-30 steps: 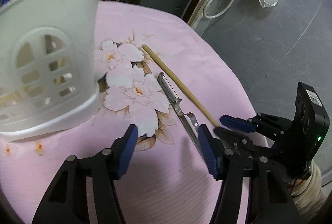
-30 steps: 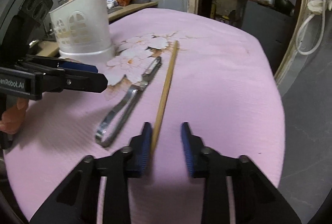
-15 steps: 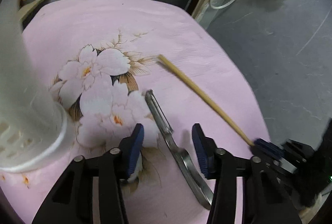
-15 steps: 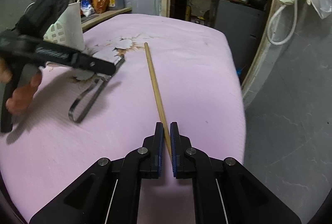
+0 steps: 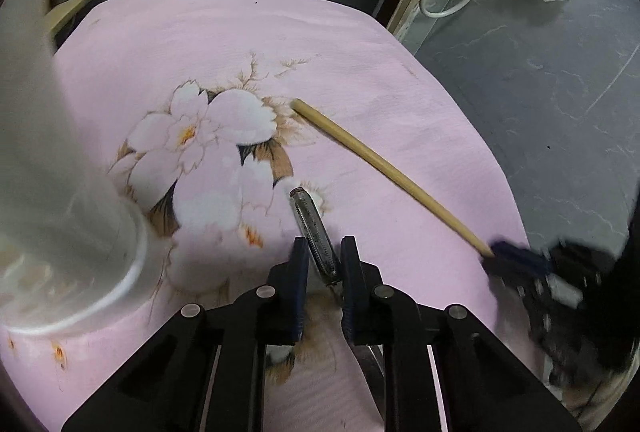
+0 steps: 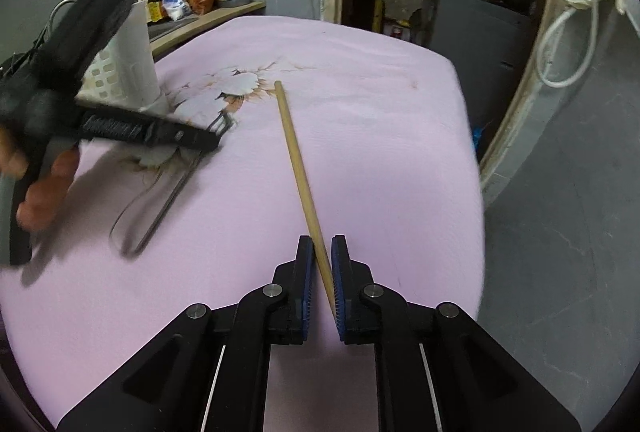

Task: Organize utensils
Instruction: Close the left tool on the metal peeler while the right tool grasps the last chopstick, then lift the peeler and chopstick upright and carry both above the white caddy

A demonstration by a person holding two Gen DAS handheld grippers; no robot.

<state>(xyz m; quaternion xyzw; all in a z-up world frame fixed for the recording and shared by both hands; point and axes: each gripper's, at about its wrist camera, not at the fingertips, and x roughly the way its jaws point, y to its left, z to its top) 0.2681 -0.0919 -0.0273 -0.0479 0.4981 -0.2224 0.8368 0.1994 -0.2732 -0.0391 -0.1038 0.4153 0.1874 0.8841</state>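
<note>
we are closing our left tool (image 5: pixel 324 260) around the blade end of a metal peeler (image 5: pixel 314 230) lying on the pink table (image 5: pixel 360 43), pads not clearly pressing yet. our right tool (image 6: pixel 322 272) is gripping the near end of a wooden chopstick (image 6: pixel 296 159). a white utensil holder (image 6: pixel 128 67) is standing left of the left tool.

Your left hand-held gripper (image 5: pixel 324 264) and right hand-held gripper (image 6: pixel 322 264) look alike — matte black linkage arms with round silver pivot screws, dark blue ribbed pads (image 6: pixel 306 272), thin white lines along the frame, and white lettering — unreadable — on the left one's side.
</note>
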